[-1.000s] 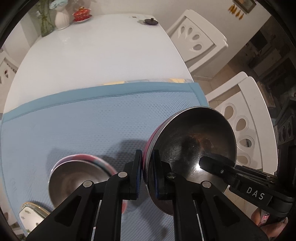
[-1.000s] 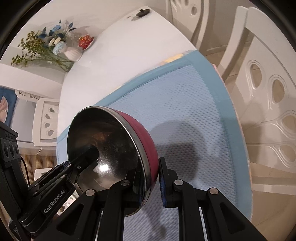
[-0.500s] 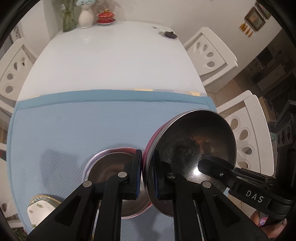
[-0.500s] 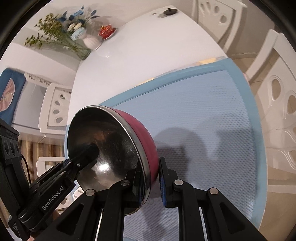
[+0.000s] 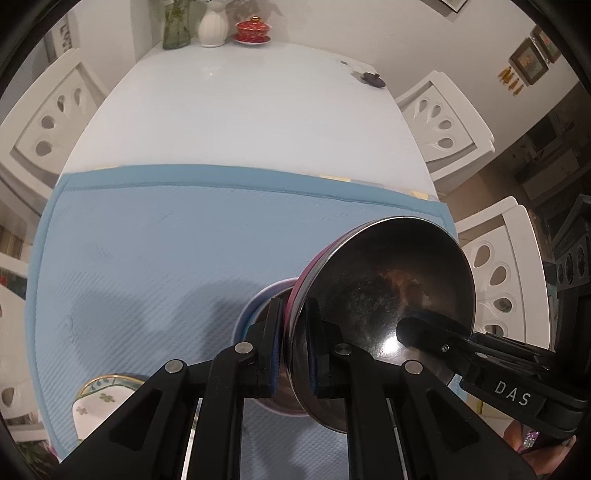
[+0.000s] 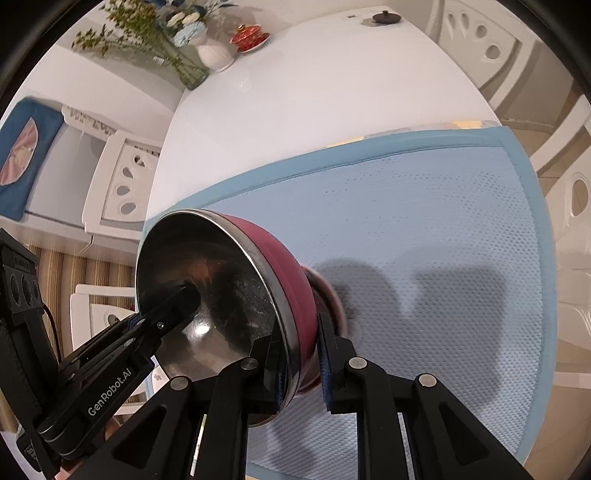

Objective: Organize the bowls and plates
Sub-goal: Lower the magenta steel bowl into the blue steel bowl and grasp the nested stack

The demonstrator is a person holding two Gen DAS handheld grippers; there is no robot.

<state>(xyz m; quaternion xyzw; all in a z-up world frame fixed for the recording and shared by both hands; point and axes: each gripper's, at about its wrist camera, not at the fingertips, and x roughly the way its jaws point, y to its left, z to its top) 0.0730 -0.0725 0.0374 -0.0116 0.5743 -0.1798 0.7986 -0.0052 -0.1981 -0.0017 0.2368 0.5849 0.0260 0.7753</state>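
A steel bowl with a red outside (image 5: 388,291) (image 6: 221,295) hangs tilted above the blue mat (image 5: 166,258), held by both grippers. My left gripper (image 5: 293,326) is shut on its near rim. My right gripper (image 6: 301,350) is shut on the opposite rim, one finger (image 5: 421,328) inside the bowl. In the right wrist view the left gripper's inner finger (image 6: 173,306) also lies inside the bowl. A second steel bowl with a pink rim (image 5: 258,306) (image 6: 330,295) sits on the mat right under the held one, mostly hidden.
A patterned plate (image 5: 103,391) lies at the mat's near left corner. On the white table (image 5: 240,110), vases (image 5: 212,29), a red lidded cup (image 5: 253,29) and a small dark lid (image 5: 373,79) stand at the far end. White chairs (image 5: 443,118) flank both sides.
Both grippers have carried the red bowl leftward across the mat. The bowl on the mat, earlier off to the left, now lies directly beneath the held one.
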